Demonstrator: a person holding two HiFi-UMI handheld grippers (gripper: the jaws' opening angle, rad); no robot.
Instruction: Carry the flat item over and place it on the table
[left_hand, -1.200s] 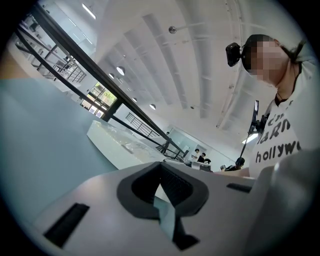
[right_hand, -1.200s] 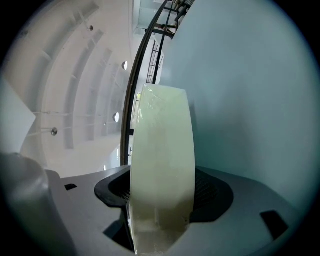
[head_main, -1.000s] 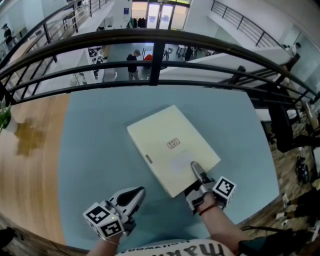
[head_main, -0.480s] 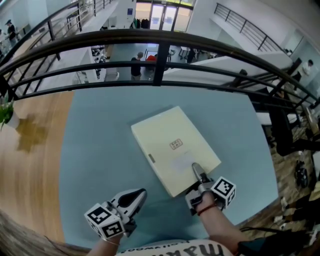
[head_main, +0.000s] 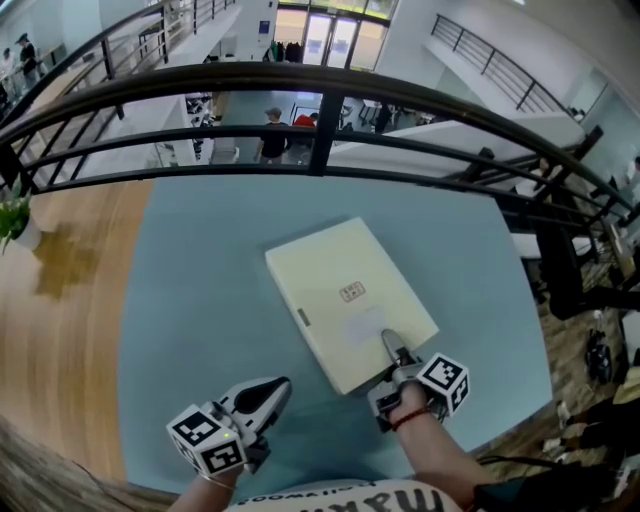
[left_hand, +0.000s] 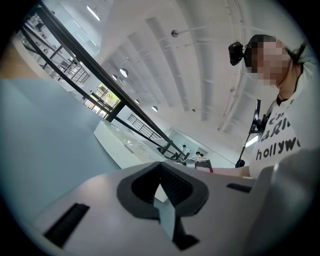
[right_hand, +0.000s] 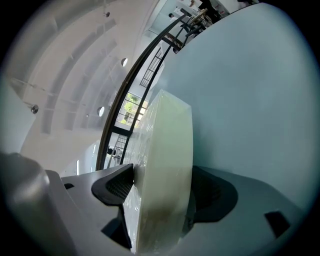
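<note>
Your left claw (head_main: 272, 388) sits at the lower left of the head view, clenched and with nothing in it. In the left gripper view its two dark pads (left_hand: 161, 186) meet at the tips, and only a sliver of the teal table (left_hand: 40, 130) shows under them. It hangs low over the table's near edge, well apart from the box, with its marker cube (head_main: 205, 440) toward you.

Further left, wooden floor (head_main: 60, 300) runs along the table's side, and a bit of green plant (head_main: 10, 215) pokes in at the left edge. A black railing (head_main: 320, 80) arcs across the top of the frame.

In the middle, the flat cream box (head_main: 345, 295) lies on the table (head_main: 190, 290), turned at an angle, with a small label (head_main: 351, 292) on its top face.

Your right claw (head_main: 388, 345) is at the box's near corner, lower right of centre. The top finger lies over the lid and the other is hidden under the edge. In the right gripper view the box's edge (right_hand: 167, 145) stands between the jaws, which have just been opening. They're spread wide and loose around it, not clamping. One pad (right_hand: 117, 187) is just beside the box's face. I can't tell if it's touching.
</note>
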